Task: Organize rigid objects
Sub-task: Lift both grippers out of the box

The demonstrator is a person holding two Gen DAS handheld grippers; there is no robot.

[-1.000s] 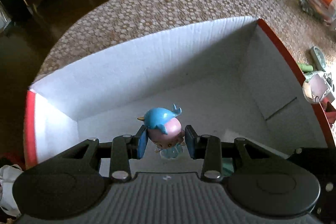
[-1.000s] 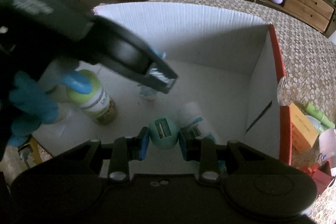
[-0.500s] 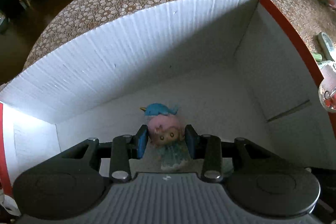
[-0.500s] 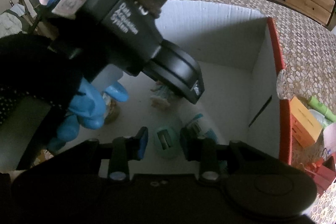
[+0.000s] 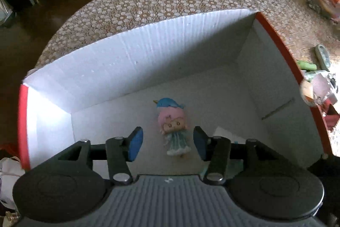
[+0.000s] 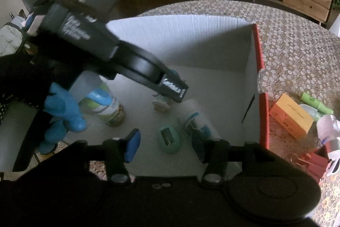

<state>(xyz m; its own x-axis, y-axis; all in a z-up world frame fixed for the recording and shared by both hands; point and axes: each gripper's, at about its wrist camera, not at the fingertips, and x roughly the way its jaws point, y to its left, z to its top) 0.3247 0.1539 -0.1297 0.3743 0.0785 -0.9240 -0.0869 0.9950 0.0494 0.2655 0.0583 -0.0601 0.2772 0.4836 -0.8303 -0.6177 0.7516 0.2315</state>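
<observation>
Doll lies in box, jaws just opened

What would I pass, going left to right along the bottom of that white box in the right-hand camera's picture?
Green-labelled bottle → small doll → teal egg-shaped case → white tube lying down.

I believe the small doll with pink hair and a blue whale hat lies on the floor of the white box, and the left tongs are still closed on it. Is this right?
Not quite. The doll does lie on the floor of the white box, but the left tongs are open: their jaws have just been opening, and the blue pads stand clear of the doll on both sides. The left wrist view shows this.
</observation>
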